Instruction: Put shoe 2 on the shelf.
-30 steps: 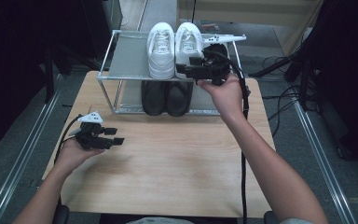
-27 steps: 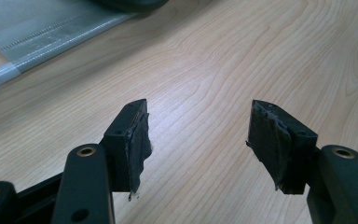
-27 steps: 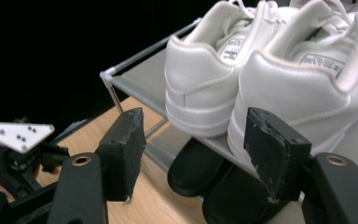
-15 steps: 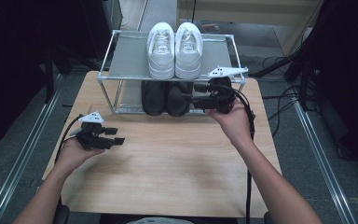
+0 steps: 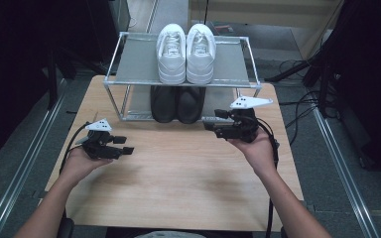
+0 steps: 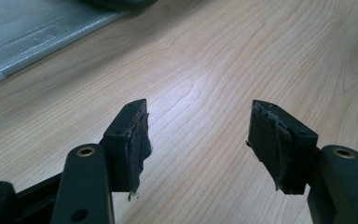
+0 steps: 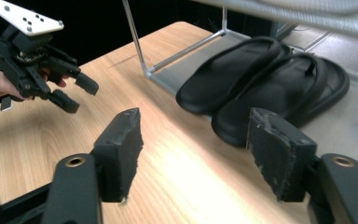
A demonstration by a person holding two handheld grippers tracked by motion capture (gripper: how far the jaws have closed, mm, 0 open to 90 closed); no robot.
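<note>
White sneakers point(image 5: 186, 52) sit as a pair, side by side and touching, on the top shelf of a metal shoe rack point(image 5: 129, 64) that stands at the far edge of the wooden desk point(image 5: 178, 178). On the rack's lower shelf, directly beneath them, a pair of black sandals point(image 5: 176, 103) lies close together; in the right gripper view the sandals point(image 7: 265, 79) rest on the grey lower shelf just past the rack's corner post.

Held in the person's left hand point(image 5: 77, 163), the left claw point(image 5: 124, 145) hovers low over the left part of the desk, pointing toward the middle. Its jaws are spread apart with nothing between them, and bare wood grain shows in the gap in the left gripper view point(image 6: 198, 140).

Gripped by the right hand point(image 5: 258, 148), the right claw point(image 5: 212, 121) is held near the rack's front right corner, aimed leftward across the desk, just in front of the lower shelf. Its jaws also stand released and hold nothing point(image 7: 193, 158). The two claws are well apart, and the left claw point(image 7: 77, 93) appears farther off in the right gripper view, likewise spread.
</note>
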